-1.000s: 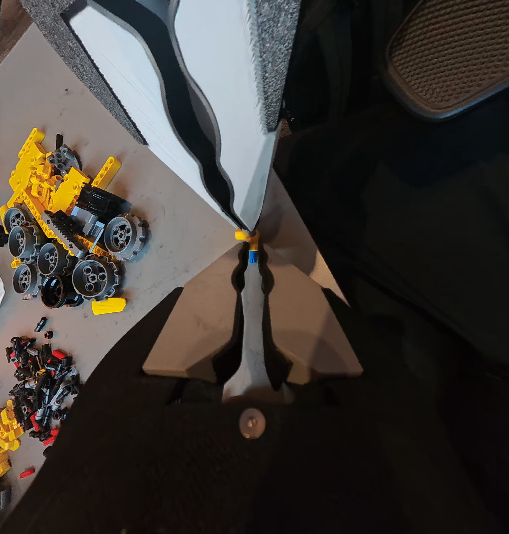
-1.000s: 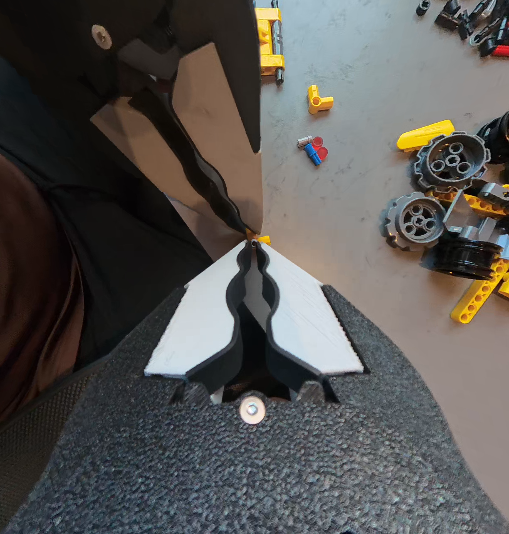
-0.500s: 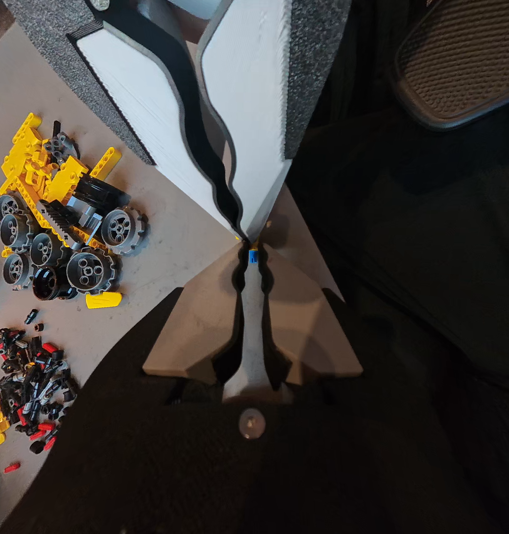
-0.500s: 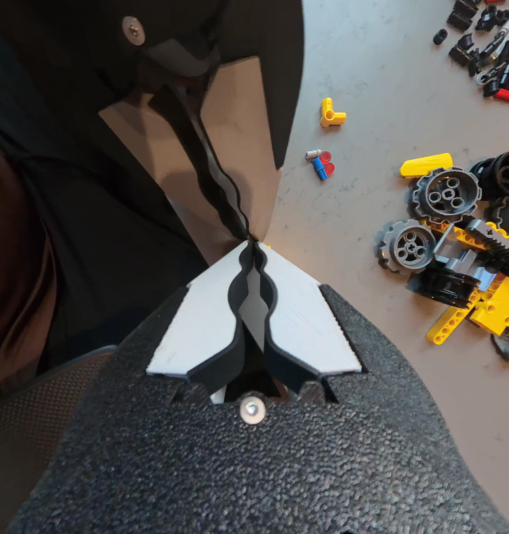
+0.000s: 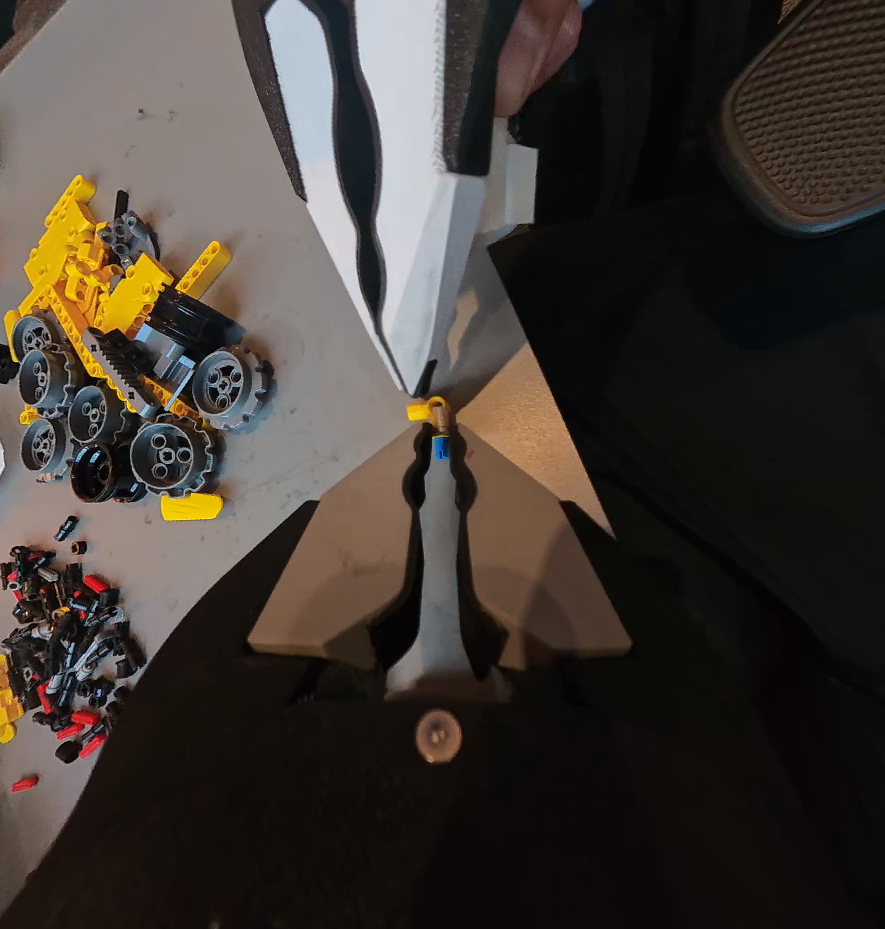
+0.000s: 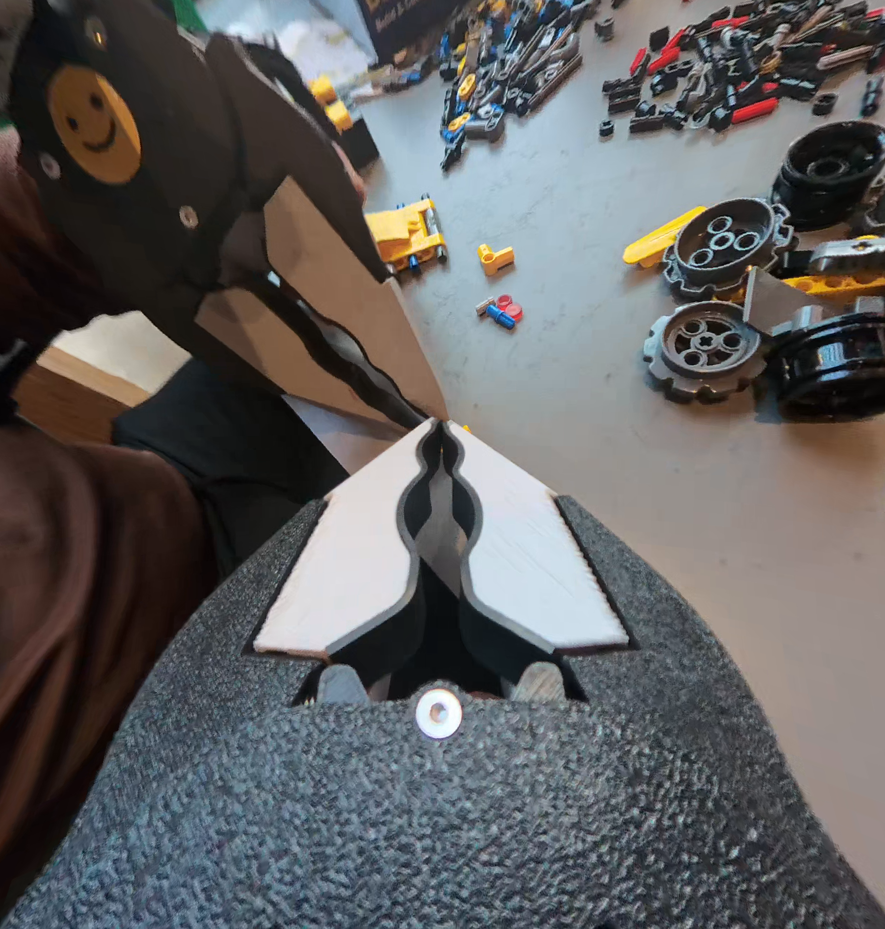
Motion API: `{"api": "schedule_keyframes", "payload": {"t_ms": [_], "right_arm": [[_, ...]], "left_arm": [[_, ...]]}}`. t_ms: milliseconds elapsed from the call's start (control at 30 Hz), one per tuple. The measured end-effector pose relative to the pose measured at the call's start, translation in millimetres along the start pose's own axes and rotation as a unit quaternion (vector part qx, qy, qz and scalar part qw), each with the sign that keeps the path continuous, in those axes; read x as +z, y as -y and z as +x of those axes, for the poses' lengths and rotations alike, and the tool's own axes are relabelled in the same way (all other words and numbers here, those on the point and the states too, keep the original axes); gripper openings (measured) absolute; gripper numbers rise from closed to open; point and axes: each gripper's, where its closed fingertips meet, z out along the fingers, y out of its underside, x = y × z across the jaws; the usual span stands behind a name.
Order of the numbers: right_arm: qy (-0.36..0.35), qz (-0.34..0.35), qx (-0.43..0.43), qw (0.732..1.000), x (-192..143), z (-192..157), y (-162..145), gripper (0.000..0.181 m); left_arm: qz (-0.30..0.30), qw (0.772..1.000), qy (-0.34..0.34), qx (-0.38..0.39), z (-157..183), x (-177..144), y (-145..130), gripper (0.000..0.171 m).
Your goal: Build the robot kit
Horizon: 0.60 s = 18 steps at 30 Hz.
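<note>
Grey table (image 5: 290, 151) is carrying a half-built yellow wheeled model (image 5: 124, 362) and loose parts. Over its near edge, the left claw (image 5: 440, 442) is pinching a blue pin (image 5: 441, 447), long axis pointing away along the fingers, its tan end seated in a yellow elbow connector (image 5: 423, 408). The right claw (image 6: 443, 427), pressed together, is sitting tip-to-tip against that connector, though whether it is gripping it I cannot tell.

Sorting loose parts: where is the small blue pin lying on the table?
Right wrist view, centre: the blue pin lies beside two red studs, below a yellow elbow connector.
</note>
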Motion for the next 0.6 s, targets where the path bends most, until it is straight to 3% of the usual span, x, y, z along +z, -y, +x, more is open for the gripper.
{"api": "schedule_keyframes", "payload": {"t_ms": [100,600], "right_arm": [[-0.005,0.016,0.028,0.999,0.8,6.5,1.6,0.000],[-0.062,-0.011,-0.065,0.996,-5.4,1.0,-7.1,0.009]], "left_arm": [[-0.001,1.000,-0.001,-0.004,-0.9,0.1,-0.4,0.003],[-0.002,1.000,-0.002,-0.016,-1.1,-2.0,-1.7,0.007]]}}
